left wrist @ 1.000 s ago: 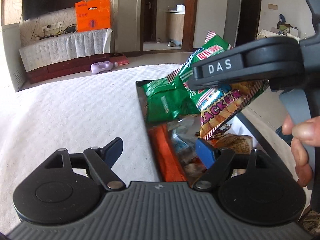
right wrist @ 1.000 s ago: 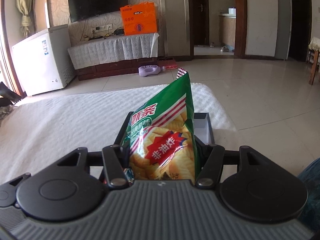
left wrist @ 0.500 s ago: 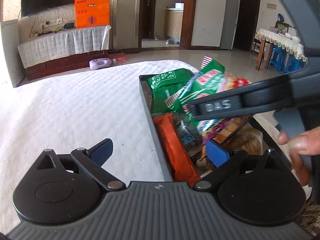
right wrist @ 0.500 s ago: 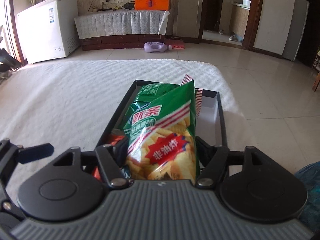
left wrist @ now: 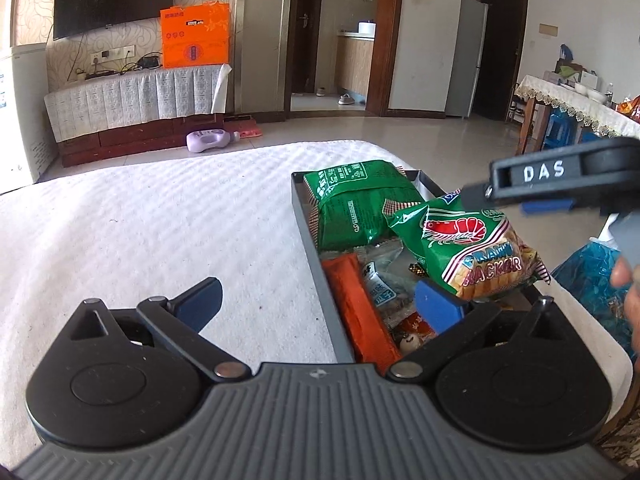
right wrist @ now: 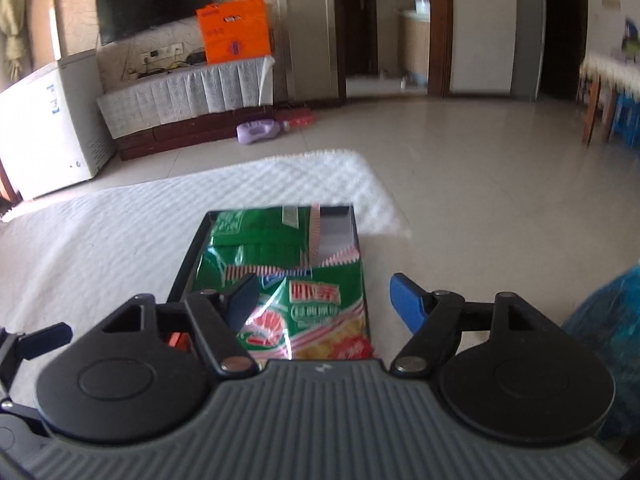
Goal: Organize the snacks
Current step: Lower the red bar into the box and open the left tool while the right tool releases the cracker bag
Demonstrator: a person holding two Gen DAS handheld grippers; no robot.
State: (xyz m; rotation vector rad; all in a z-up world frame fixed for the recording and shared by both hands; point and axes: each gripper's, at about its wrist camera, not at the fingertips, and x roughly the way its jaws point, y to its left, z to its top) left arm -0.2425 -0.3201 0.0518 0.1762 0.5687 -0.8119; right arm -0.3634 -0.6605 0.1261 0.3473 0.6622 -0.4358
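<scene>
A dark tray [left wrist: 309, 240] sits on the white cloth at the right. It holds a plain green bag [left wrist: 356, 208], a green prawn cracker bag [left wrist: 468, 248], an orange bar [left wrist: 356, 308] and small wrapped snacks [left wrist: 394, 288]. My left gripper [left wrist: 320, 300] is open and empty, straddling the tray's near left wall. My right gripper [right wrist: 324, 296] is open above the prawn cracker bag [right wrist: 312, 320], which lies in the tray [right wrist: 188, 264]. The right gripper also shows in the left wrist view [left wrist: 560, 184], above the tray's right side.
The white cloth [left wrist: 160, 220] covers the surface left of the tray. A blue plastic bag [left wrist: 592, 276] lies to the tray's right. Beyond are a tiled floor, a TV stand with an orange box [left wrist: 196, 36], and a white freezer [right wrist: 44, 128].
My right gripper has lowered the prawn cracker bag into the tray and opened, letting it go. The bag now lies flat. My left gripper stayed open.
</scene>
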